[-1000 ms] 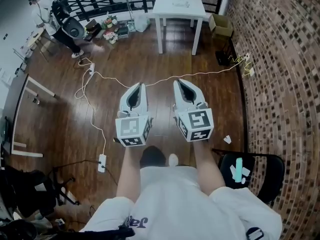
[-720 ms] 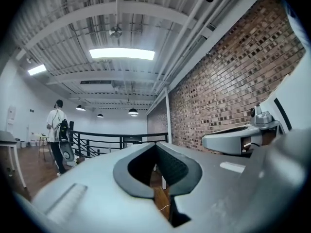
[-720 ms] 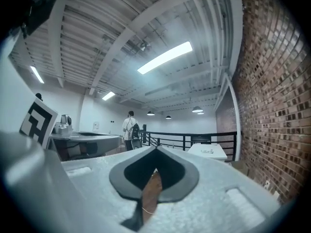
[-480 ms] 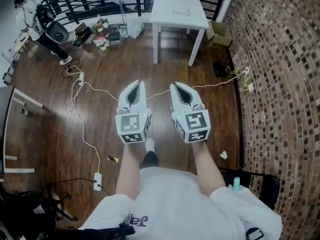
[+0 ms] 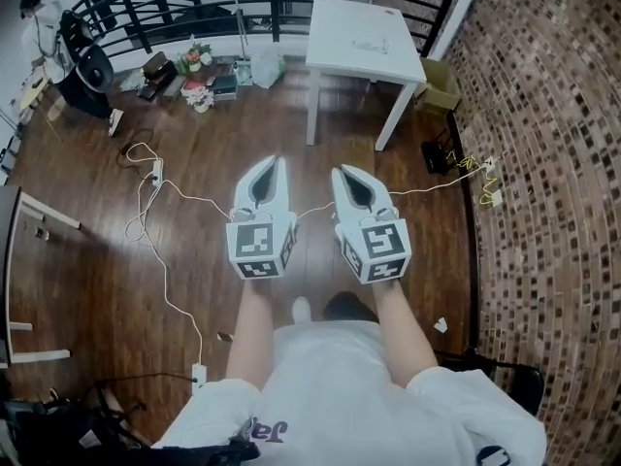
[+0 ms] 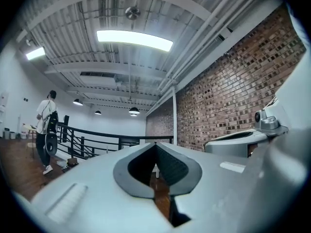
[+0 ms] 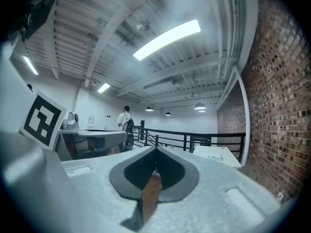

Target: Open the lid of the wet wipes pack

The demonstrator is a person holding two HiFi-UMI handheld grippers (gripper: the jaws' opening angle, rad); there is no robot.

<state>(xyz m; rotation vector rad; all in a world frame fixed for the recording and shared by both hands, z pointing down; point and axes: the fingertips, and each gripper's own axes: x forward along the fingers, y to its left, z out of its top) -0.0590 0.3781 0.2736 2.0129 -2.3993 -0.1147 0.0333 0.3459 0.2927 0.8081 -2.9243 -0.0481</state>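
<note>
Head view: left claw (image 5: 279,163) and right claw (image 5: 340,173) both clenched empty, side by side above wood floor (image 5: 194,260) — white worktop (image 5: 335,42) well ahead bearing a small flat item (image 5: 370,45), too small to confirm as the wet wipes pack.

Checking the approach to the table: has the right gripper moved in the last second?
Yes: the right gripper has advanced toward the white table, now reaching past the white floor cable.
</note>
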